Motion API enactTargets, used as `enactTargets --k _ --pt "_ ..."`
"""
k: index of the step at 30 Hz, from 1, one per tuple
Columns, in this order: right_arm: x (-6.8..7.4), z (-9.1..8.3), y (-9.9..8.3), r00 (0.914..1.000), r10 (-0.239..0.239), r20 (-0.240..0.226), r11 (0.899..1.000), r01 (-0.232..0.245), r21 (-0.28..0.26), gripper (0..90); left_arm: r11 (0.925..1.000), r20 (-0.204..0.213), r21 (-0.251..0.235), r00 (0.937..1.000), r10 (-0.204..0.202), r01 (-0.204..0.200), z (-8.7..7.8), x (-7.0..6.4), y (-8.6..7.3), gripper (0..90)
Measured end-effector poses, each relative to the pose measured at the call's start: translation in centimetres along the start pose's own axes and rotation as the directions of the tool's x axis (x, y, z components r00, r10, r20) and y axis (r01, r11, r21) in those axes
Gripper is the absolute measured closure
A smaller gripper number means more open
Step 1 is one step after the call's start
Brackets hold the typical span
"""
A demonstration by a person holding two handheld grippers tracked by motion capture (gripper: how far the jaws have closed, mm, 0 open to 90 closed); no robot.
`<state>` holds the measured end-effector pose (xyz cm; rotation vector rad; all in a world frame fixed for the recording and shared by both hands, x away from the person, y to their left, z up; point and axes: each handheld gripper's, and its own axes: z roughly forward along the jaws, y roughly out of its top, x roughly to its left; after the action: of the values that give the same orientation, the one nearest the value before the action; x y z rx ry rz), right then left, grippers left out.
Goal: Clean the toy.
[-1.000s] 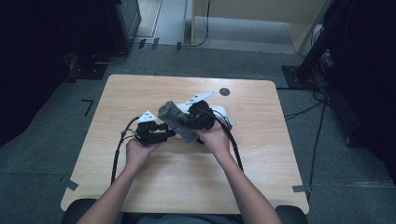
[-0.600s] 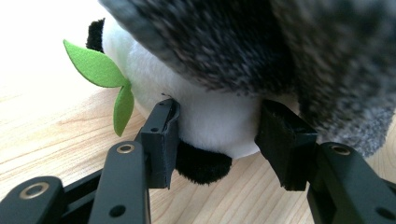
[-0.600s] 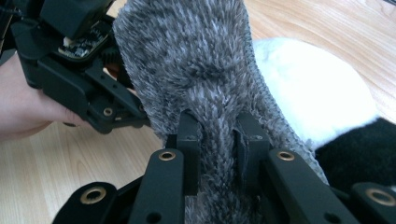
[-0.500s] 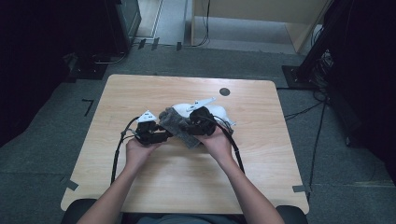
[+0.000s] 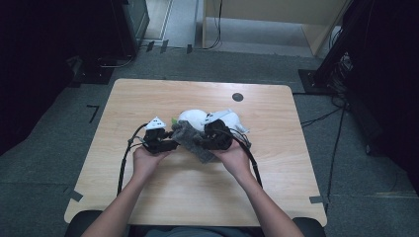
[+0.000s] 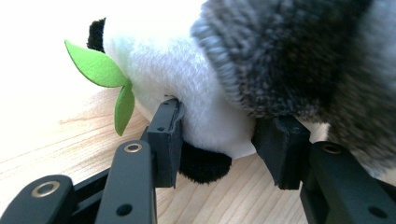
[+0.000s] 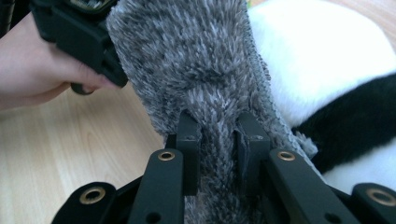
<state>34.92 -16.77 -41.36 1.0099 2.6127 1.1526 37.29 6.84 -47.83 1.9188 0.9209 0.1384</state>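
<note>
Lowered since earlier, the fuzzy grey cloth (image 7: 205, 93) stays pinched in the right gripper (image 7: 218, 140), while the left gripper (image 6: 224, 144) gapes around the plush panda (image 6: 187, 84).

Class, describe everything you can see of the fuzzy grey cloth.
The fuzzy grey cloth is mottled grey plush pile with a stitched edge. It is draped against the white-and-black plush toy near the middle of the wooden table. The right hand-held gripper pinches a fold of it; the left hand-held gripper meets its other end.
</note>
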Motion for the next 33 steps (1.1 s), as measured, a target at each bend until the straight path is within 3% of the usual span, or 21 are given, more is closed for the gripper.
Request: enactTargets --k 12,23,33 --pt "-0.6 -0.7 -2.1 0.9999 -0.001 0.014 0.998 0.001 0.057 75.6 0.9999 -0.004 -0.002 0.9999 0.014 -0.014 0.0 -0.1 0.0 54.8" --pt "-0.7 -2.5 -3.7 0.9997 -0.007 0.024 0.997 0.005 0.083 75.3 0.9999 -0.005 -0.006 0.9999 0.01 -0.01 0.0 -0.1 0.0 54.8" --pt "-1.7 -4.2 -5.5 0.9991 0.002 0.043 0.995 -0.007 0.099 74.5 0.9999 -0.009 -0.005 0.9998 0.016 -0.016 0.1 -0.1 0.0 54.9"
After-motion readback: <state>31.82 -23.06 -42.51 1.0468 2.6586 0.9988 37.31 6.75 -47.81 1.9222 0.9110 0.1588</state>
